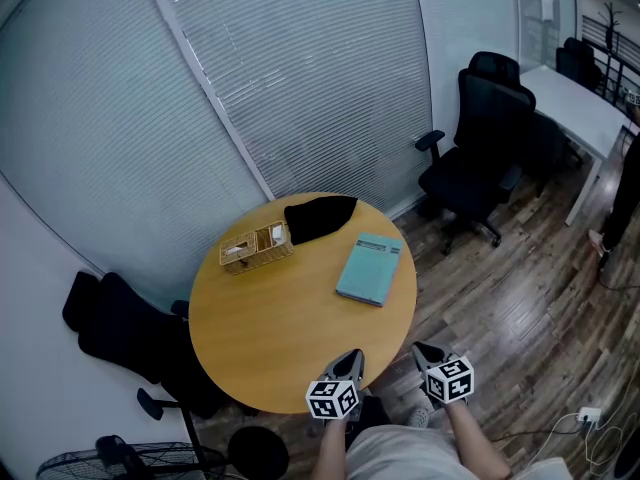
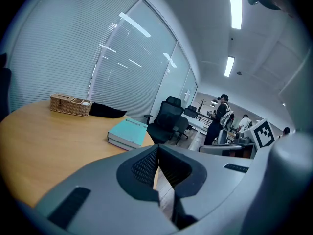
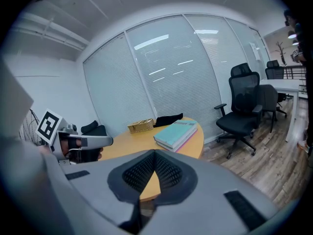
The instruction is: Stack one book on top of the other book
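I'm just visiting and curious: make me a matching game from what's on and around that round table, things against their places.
1 teal book
2 wicker basket
3 black cloth
4 office chair

A stands on the floor
B lies flat near the table's right edge
C crumpled at the far edge
D far left, tan and woven

Pairs: 1-B, 2-D, 3-C, 4-A

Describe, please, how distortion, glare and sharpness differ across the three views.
Head view: fisheye bows the pale slatted blinds; the round wooden table is evenly lit and sharp. Left gripper view: dark vignetted corners, a glaring ceiling strip light, the grey left tongs loom large up close. Right gripper view: lamp reflections streak those blinds; the teal book is crisp.
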`<action>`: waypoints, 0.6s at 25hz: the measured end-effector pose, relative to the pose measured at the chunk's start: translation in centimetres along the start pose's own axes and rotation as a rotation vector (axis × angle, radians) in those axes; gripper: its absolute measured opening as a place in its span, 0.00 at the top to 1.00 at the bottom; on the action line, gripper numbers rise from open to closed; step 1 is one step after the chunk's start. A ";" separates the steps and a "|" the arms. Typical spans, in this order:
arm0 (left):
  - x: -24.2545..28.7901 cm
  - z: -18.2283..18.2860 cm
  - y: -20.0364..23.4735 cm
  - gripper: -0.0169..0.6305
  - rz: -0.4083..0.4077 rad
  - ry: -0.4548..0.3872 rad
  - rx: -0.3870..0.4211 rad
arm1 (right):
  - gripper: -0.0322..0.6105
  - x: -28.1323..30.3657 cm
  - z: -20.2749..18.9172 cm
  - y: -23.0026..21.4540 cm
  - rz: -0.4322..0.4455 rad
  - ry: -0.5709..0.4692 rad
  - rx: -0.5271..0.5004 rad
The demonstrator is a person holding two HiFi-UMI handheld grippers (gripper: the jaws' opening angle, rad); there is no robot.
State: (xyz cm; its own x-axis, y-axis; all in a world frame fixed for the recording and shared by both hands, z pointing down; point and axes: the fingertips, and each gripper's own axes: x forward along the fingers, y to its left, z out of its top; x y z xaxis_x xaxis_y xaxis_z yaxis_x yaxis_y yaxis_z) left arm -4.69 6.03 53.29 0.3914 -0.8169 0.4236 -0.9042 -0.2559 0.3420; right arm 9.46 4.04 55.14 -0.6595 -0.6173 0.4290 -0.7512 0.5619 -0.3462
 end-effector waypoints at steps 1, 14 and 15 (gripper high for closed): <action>0.0 -0.1 0.0 0.93 -0.001 0.001 0.001 | 0.92 0.0 -0.1 0.0 0.000 0.000 0.000; 0.1 -0.2 -0.2 0.93 -0.003 0.006 0.005 | 0.92 -0.1 -0.1 0.1 0.007 0.008 -0.013; 0.1 -0.2 -0.2 0.93 -0.002 0.006 0.004 | 0.92 -0.1 -0.1 0.1 0.007 0.008 -0.013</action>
State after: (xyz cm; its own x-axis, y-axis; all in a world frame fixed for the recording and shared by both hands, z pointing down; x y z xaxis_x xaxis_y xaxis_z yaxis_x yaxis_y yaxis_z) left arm -4.40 6.10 53.48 0.3946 -0.8130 0.4281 -0.9040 -0.2600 0.3394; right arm 9.45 4.23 55.17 -0.6646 -0.6088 0.4333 -0.7460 0.5735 -0.3384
